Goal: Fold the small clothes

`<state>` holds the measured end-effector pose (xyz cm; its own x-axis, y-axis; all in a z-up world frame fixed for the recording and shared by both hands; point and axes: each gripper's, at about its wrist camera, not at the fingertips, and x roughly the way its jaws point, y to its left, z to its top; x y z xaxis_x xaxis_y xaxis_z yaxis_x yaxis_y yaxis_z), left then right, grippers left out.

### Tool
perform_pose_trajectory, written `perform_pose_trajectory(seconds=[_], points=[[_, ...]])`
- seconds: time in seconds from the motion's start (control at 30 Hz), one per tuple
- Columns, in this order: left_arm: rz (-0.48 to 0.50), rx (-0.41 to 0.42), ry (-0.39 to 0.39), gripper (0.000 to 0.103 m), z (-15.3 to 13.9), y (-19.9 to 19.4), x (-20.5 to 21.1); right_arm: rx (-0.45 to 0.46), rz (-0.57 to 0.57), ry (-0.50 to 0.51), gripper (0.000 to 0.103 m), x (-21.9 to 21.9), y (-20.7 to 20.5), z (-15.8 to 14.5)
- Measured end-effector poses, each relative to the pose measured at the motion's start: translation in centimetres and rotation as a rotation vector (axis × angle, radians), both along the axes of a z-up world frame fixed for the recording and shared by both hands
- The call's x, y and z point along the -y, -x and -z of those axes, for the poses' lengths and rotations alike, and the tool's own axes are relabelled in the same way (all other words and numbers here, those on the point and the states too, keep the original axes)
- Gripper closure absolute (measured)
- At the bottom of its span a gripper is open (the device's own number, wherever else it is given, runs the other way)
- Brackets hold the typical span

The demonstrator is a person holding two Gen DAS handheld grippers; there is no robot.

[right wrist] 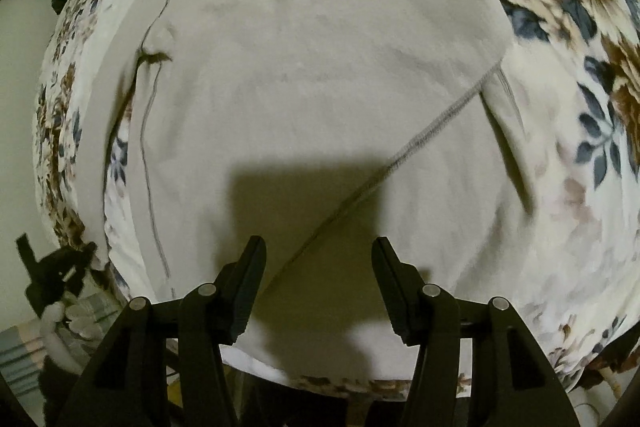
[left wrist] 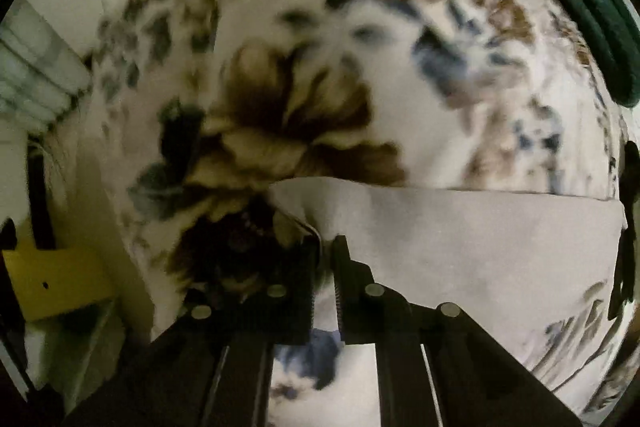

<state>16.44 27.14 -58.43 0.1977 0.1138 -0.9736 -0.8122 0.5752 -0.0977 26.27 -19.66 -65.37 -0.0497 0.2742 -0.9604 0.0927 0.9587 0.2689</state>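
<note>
My left gripper point(left wrist: 325, 247) is clenched on a corner of the grey garment point(right wrist: 320, 87), which lies spread flat on the floral blanket point(right wrist: 580, 67). My right gripper point(right wrist: 318, 247) hangs released above its middle, holding nothing.

Matt pale cloth garment point(right wrist: 320, 67), soft fuzzy floral blanket point(left wrist: 300, 87), matt black plastic claw point(right wrist: 318, 251)
</note>
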Motion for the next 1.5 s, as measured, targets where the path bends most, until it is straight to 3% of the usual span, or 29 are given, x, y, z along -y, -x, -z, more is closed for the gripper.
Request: perform_pose_trajectory(seconds=[0.13, 0.3, 0.5, 0.6, 0.83, 0.97, 1.07, 1.13, 1.2, 1.5], points=[[0.137, 0.016, -0.138, 0.097, -4.8, -1.4, 3.7, 0.001, 0.016, -0.011, 0.046, -0.1, 0.1, 0.2], [0.513, 0.076, -0.276, 0.098, -10.6, -4.2, 13.7, 0.023, 0.061, -0.021, 0.046, 1.3, 0.7, -0.7], [1.0, 0.162, -0.213, 0.098, -12.4, -4.8, 30.3, 0.029, 0.155, 0.009, 0.046, 6.6, 2.4, -1.5], [1.167, 0.194, -0.165, 0.098, -12.2, -3.8, 37.0, 0.018, 0.208, 0.038, 0.046, 9.8, 3.8, -1.6], [1.38, 0.158, -0.084, 0.097, -9.4, -1.3, 45.8, 0.001, 0.286, 0.095, 0.047, 16.1, 7.2, -1.2], [1.421, 0.09, -0.091, 0.093, -7.4, -0.8, 47.4, -0.021, 0.317, 0.077, 0.047, 17.9, 8.1, -0.6], [1.382, 0.085, -0.086, 0.091, -7.3, -1.1, 45.9, -0.028, 0.338, 0.019, 0.046, 18.8, 8.4, -0.3], [1.334, 0.079, -0.074, 0.071, -7.3, -1.7, 44.3, -0.025, 0.344, -0.008, 0.046, 18.8, 8.7, -0.2], [1.276, 0.062, -0.062, 0.018, -7.1, -2.3, 41.9, -0.02, 0.344, -0.04, 0.046, 18.7, 8.5, -0.2], [0.974, -0.062, -0.07, 0.016, -5.7, -1.9, 29.2, -0.023, 0.34, -0.194, 0.046, 14.4, 5.8, 0.3]])
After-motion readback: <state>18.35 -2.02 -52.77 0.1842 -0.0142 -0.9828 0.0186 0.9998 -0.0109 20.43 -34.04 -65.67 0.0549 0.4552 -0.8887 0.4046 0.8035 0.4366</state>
